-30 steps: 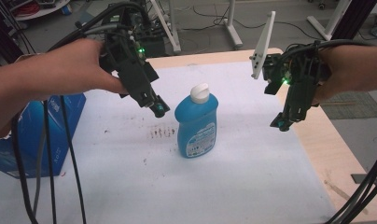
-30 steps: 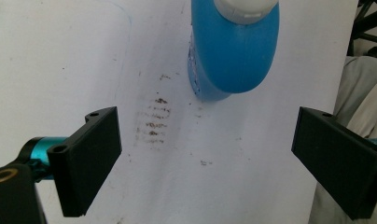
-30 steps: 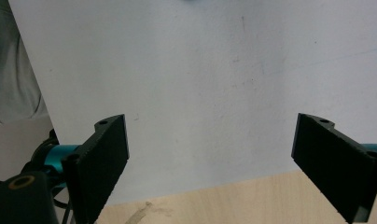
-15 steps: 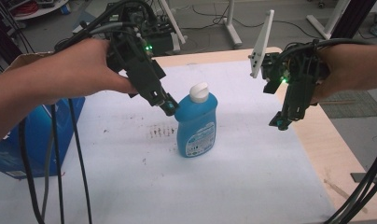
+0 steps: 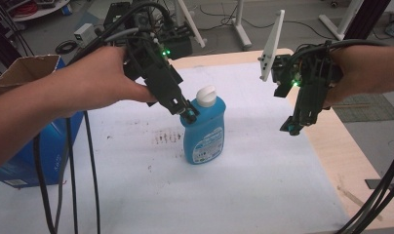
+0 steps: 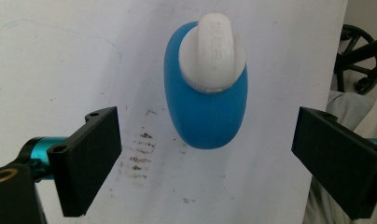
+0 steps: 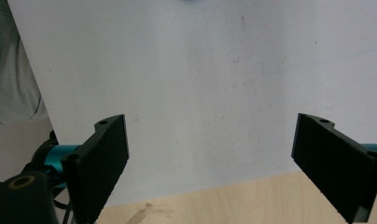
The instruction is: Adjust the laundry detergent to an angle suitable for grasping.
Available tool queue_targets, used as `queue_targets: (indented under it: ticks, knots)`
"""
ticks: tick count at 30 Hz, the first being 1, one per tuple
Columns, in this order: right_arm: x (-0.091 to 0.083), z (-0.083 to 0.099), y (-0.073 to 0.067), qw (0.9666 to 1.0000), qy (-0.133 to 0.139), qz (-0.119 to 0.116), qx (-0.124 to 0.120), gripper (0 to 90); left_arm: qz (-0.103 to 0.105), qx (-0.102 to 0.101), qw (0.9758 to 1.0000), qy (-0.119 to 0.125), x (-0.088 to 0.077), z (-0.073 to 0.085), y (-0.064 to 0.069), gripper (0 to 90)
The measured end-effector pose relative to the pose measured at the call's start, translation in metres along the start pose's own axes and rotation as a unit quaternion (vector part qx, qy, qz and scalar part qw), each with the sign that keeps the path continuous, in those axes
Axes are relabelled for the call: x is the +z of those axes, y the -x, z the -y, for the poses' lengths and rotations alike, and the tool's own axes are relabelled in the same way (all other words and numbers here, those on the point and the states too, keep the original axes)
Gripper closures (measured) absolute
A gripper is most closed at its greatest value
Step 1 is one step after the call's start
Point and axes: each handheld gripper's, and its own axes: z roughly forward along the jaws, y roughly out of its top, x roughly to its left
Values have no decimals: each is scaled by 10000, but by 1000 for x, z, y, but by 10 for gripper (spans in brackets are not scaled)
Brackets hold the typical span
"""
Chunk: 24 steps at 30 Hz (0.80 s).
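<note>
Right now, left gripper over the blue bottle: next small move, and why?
Probably ease the left gripper further down around the blue bottle, then close. Its jaws stand open and wider than the bottle, which stands upright between them below its white cap, untouched. The right gripper hangs open, apart over the table edge.

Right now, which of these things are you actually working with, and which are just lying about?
In use, likely:
blue bottle with white cap
left gripper, open above it
right gripper, open, waiting

Lying about:
cardboard box
dark smudges on the table cover
</note>
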Motion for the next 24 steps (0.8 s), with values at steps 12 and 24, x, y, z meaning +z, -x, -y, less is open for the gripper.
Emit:
queue_targets:
  ticks: [12,24]
  knots:
    - [0,0,0,10000,8,-1,22,105,-17,-12,10000,36,7,-7,3,84]
    - [0,0,1,10000,19,-4,1,105,-18,42,10000,-4,19,-15,5,84]
